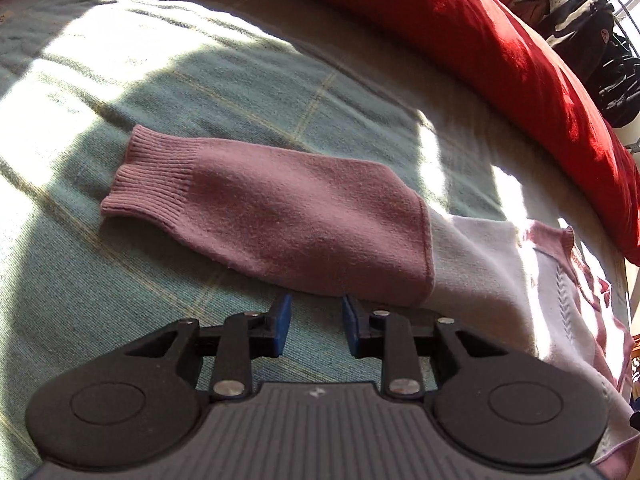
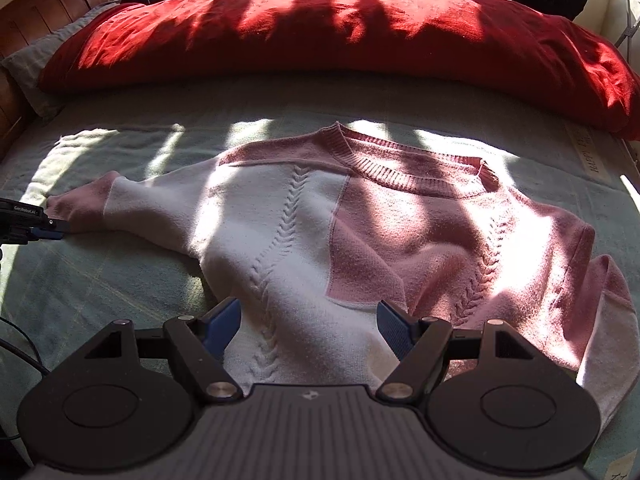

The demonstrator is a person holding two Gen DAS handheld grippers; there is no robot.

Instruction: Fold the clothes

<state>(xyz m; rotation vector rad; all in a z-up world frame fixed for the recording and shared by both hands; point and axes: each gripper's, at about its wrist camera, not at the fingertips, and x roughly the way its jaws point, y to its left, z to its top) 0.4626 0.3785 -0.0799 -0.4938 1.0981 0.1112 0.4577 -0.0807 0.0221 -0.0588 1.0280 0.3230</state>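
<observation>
A pink and white knitted sweater (image 2: 360, 232) lies spread face up on a green bedsheet (image 2: 120, 280), neckline toward the far side. Its left sleeve (image 1: 280, 216), pink with a ribbed cuff (image 1: 152, 176), stretches out flat in the left wrist view. My left gripper (image 1: 316, 320) is open, its blue pads at the sleeve's near edge with nothing between them. It also shows at the left edge of the right wrist view as the left gripper (image 2: 44, 228), beside the cuff. My right gripper (image 2: 308, 320) is wide open over the sweater's lower white panel, holding nothing.
A long red pillow (image 2: 340, 36) runs across the head of the bed, behind the sweater. A wooden headboard (image 2: 36, 16) stands at the far left. Dark clothes hang at the far right (image 1: 600, 48). Strong sun patches and shadows cross the sheet.
</observation>
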